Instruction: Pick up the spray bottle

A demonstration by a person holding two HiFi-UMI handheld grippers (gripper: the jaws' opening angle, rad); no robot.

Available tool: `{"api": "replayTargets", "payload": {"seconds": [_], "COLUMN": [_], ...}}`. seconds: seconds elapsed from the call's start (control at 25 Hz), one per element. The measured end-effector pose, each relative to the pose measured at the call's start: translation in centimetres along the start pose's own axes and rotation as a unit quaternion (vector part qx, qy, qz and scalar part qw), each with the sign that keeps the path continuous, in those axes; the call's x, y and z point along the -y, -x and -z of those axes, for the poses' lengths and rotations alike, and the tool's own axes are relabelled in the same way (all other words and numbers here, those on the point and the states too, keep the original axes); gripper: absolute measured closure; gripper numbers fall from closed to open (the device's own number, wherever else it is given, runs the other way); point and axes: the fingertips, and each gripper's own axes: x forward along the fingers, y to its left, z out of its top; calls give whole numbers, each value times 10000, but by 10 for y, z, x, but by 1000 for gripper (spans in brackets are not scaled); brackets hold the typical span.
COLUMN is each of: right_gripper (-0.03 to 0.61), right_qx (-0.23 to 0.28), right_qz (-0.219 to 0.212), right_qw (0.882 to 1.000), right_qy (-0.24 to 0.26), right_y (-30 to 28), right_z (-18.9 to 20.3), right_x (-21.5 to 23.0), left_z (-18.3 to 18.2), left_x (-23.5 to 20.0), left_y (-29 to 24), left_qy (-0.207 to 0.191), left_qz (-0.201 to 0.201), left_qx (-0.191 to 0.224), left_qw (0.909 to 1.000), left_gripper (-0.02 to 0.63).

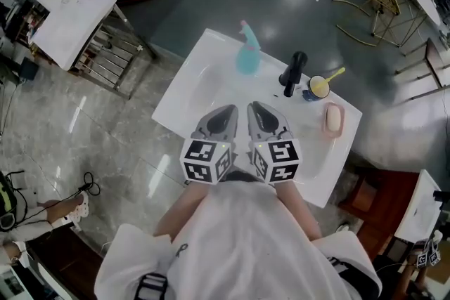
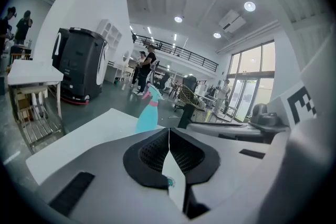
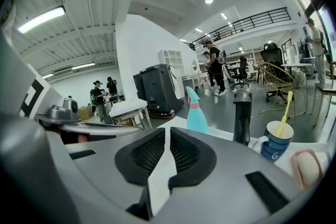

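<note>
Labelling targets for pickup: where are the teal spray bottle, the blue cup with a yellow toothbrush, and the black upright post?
Teal plastic spray bottle [image 1: 247,61], head view, its rounded body.
Blue cup with yellow toothbrush [image 3: 275,148], right gripper view, its front wall.
Black upright post [image 1: 292,77], head view, its shaft.

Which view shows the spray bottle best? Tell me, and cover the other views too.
The head view: the whole spray bottle stands unobstructed near the far edge of the white table. The right gripper view shows it side-on, its base hidden behind the right gripper. The left gripper view shows much the same.
</note>
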Motion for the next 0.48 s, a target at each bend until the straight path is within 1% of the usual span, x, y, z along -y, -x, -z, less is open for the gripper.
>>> {"api": "replayTargets", "payload": {"seconds": [0.12,0.28,0.32,0.36,0.4,0.48], "right_gripper": [551,548,531,461,408,394], "right_qx": [64,260,279,277,263,262], "right_qz": [54,-20,-22,-29,-31,24], "right_qw": [10000,9996,9995,9995,9995,9995], "right_qy": [-21,-127,-147,-160,-169,-164], "right_y": [-14,-29,-32,-36,-41,-50], "right_z": [-7,-20,-22,-23,-25,-28], "right_x": [1,1,2,2,3,6], "left_z": [-10,-23,-26,-29,-33,-39], "left_x": [-15,-39,-44,-48,-52,-59], "left_y": [-5,-17,-19,-22,-24,-30], "left_qy": [-1,24,24,18,11,1], "left_qz": [0,-68,-76,-75,-71,-47], "left_qx": [36,67,61,57,56,55], "left_qw": [10000,10000,9999,10000,10000,10000], "left_gripper": [588,588,587,588,588,588]}}
